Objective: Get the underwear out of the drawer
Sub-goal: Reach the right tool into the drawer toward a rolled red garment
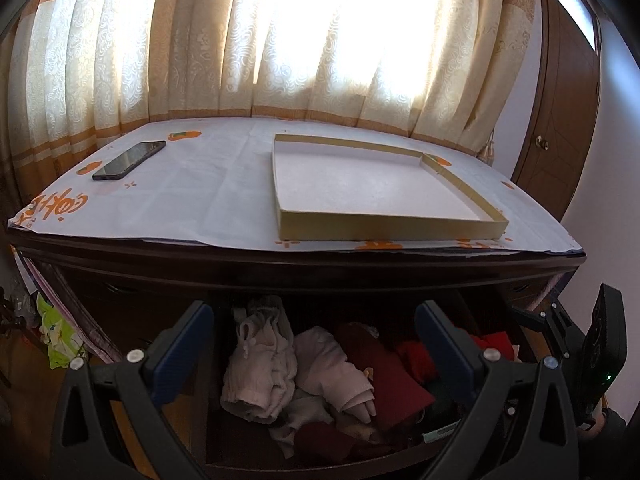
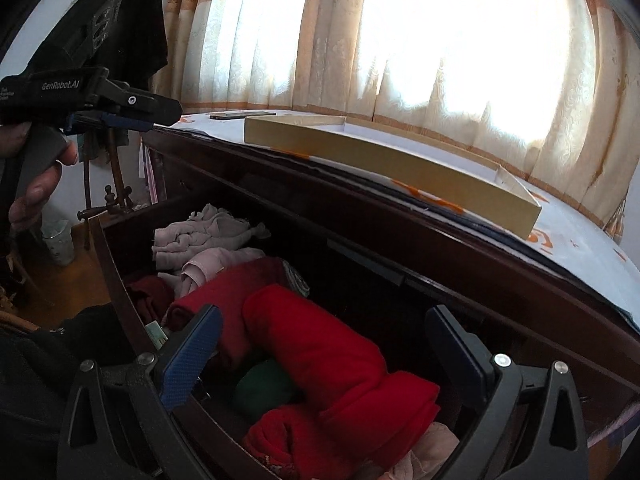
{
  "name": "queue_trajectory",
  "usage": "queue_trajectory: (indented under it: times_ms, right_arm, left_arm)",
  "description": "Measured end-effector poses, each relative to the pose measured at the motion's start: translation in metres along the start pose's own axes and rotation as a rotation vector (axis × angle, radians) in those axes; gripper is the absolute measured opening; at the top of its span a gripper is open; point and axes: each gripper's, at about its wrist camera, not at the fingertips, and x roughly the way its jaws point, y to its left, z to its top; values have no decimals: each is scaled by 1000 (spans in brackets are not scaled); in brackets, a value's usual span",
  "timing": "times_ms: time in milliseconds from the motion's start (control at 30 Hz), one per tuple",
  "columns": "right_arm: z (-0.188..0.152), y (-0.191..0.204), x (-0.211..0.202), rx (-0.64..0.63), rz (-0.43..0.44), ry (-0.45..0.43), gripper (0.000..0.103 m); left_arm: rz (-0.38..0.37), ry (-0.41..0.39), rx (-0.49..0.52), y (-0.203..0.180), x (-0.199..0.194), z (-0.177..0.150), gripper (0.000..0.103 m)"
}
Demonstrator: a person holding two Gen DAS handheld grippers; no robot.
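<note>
Your left hand-held gripper [image 1: 314, 344] hangs wide open over the open drawer [image 2: 120, 280], holding nothing. Your right hand-held gripper [image 2: 324, 344] is equally spread and empty. The underwear [image 1: 260, 360] lies crumpled at the drawer's left end, beside red clothes [image 2: 320, 344]. A shallow box [image 1: 384, 188] sits on the tabletop [image 1: 200, 200].

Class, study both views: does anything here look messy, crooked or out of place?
Yes. The clothes in the open drawer lie in a crumpled, unfolded jumble. On the dresser top, the shallow tray and the phone both sit askew to the front edge.
</note>
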Motion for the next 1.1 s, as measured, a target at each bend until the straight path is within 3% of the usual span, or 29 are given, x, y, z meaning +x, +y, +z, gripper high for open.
queue_trajectory:
  times_ms: [500,833,1100]
  right_arm:
    - [1,0,12,-71,48,99,102]
    - [1,-4,16,-58,63,106,102]
    - [-1,6,21,-136,66,141,102]
  left_arm:
    - [22,-22,-22,15,-8,8,103]
    - [59,-36,-39,30,-11,15,103]
    - [78,-15,-42,38,-4,15,103]
